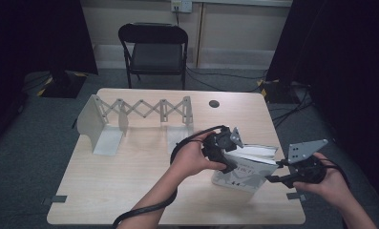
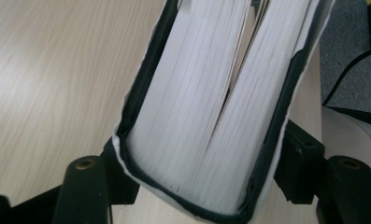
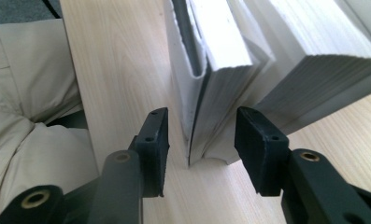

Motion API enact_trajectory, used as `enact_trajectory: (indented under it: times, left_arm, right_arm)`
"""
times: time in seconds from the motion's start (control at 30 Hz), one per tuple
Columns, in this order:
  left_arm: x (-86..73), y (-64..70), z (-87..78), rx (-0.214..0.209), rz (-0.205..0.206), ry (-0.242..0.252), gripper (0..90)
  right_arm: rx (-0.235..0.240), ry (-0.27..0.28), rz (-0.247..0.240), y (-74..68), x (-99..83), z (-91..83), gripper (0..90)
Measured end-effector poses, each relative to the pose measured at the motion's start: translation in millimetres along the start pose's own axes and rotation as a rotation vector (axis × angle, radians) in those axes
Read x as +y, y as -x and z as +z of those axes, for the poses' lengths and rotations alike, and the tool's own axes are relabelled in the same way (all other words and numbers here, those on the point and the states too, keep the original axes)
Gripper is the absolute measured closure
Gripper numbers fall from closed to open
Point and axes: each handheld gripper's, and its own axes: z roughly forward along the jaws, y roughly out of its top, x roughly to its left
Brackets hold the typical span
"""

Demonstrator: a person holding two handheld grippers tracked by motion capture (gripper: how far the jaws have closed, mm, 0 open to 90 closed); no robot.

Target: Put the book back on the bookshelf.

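A thick book (image 1: 247, 172) with a pale patterned cover sits tilted on the wooden table (image 1: 130, 176), right of centre. My left gripper (image 1: 229, 162) is shut on the book's left edge. In the left gripper view, the book's white page block (image 2: 206, 102) fills the space between the two black jaws of the left gripper (image 2: 197, 177), and the pages part a little. My right gripper (image 1: 271, 179) is at the book's lower right corner. In the right gripper view, the right gripper (image 3: 204, 149) stands open, and the corner of the book (image 3: 216, 93) reaches between its pads without touching them.
An expandable metal book rack (image 1: 130, 114) stands at the table's back left. A dark round hole (image 1: 214, 103) marks the back of the table. A black folding chair (image 1: 153, 47) stands beyond it. The person's light trousers (image 3: 29, 93) lie past the near edge.
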Motion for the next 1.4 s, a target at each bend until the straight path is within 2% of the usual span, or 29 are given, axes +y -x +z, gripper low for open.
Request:
enact_trajectory:
  times: [0.2,0.23,0.3,0.43,0.5,0.57,0.7,0.97,1.0,1.4]
  left_arm:
    - [0.4,7.1,-5.6,-0.030,-0.024,-0.027,47.2]
    - [0.7,9.1,-6.4,-0.032,-0.034,-0.031,48.0]
    - [0.8,10.1,-7.5,-0.028,-0.030,-0.042,49.4]
    - [0.5,14.2,-9.2,-0.017,-0.034,-0.047,51.3]
    - [-1.2,16.3,-11.1,-0.007,-0.041,-0.051,52.1]
    - [-2.5,16.9,-13.0,-0.004,-0.046,-0.060,52.7]
    - [-6.3,16.0,-18.3,-0.001,-0.042,-0.082,52.8]
    - [-20.0,10.3,-31.6,0.017,-0.085,-0.113,52.9]
    - [-22.0,9.9,-33.1,0.020,-0.097,-0.114,52.9]
    - [-35.7,6.0,-44.6,0.035,-0.119,-0.128,53.0]
  right_arm:
    - [-0.013,0.012,0.010,3.1,-1.4,0.4,56.5]
    - [-0.014,0.014,0.012,3.2,-1.5,0.6,56.2]
    - [-0.015,0.019,0.017,2.7,-1.8,1.2,54.6]
    - [-0.020,0.024,0.012,1.4,-3.1,2.6,48.9]
    - [-0.041,0.011,0.014,2.4,-4.0,4.4,42.2]
    - [-0.047,0.003,0.028,4.3,-6.3,7.6,41.1]
    - [-0.048,0.012,0.044,4.2,-9.0,11.6,37.4]
    - [-0.051,0.034,0.083,5.4,-14.2,18.3,30.9]
    - [-0.055,0.031,0.084,5.3,-14.2,19.5,30.2]
    - [-0.069,0.053,0.092,5.8,-15.3,32.2,26.4]
